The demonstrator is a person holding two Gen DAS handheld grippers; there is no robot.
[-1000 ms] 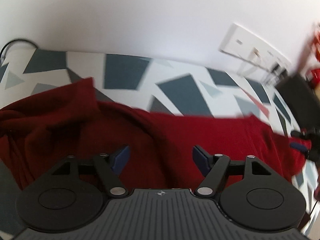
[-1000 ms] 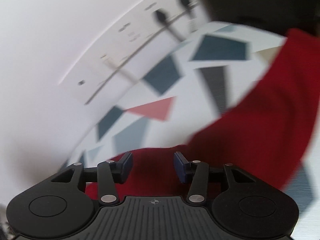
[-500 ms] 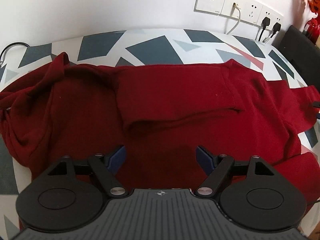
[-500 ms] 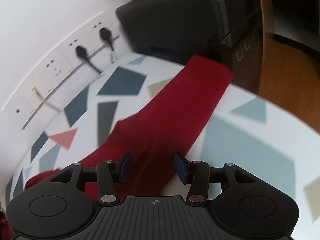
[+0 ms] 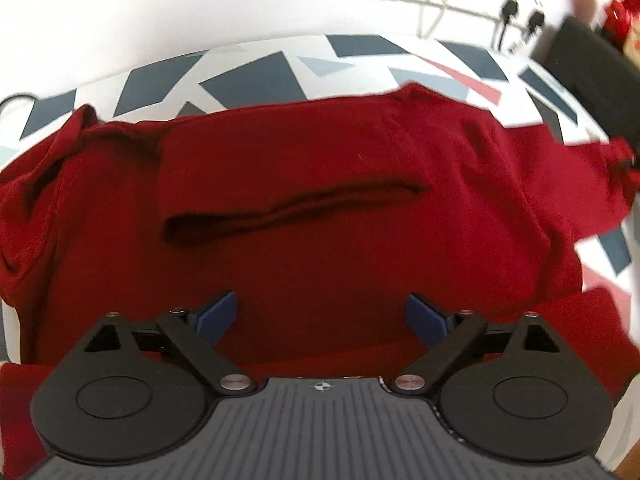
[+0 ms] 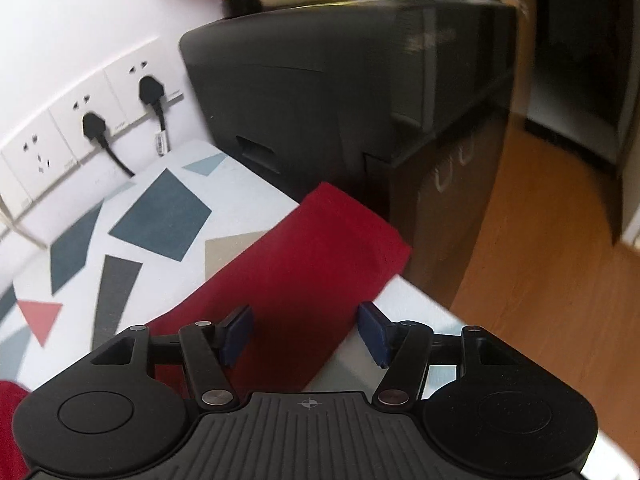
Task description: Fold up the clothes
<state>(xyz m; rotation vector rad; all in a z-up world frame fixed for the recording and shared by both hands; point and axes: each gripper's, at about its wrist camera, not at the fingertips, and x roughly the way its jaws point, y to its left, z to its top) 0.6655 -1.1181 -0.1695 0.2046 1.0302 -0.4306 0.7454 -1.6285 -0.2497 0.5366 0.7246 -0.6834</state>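
One red garment (image 5: 320, 248) lies spread across the patterned table (image 5: 248, 76), a crease across its middle and one sleeve (image 6: 316, 256) stretched right to the table's edge. Judging by this, sleeve-folding looks in hand. Two grippers: left gripper (image 5: 322, 314) wide and empty above the body, right gripper (image 6: 306, 334) wide astride the sleeve, needing closure.

Patterned tablecloth (image 5: 248, 76), wall sockets (image 6: 80, 124), dark cabinet (image 6: 340, 92)

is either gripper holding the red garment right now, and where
No, neither. The left gripper and right gripper both have jaws open above the red garment.
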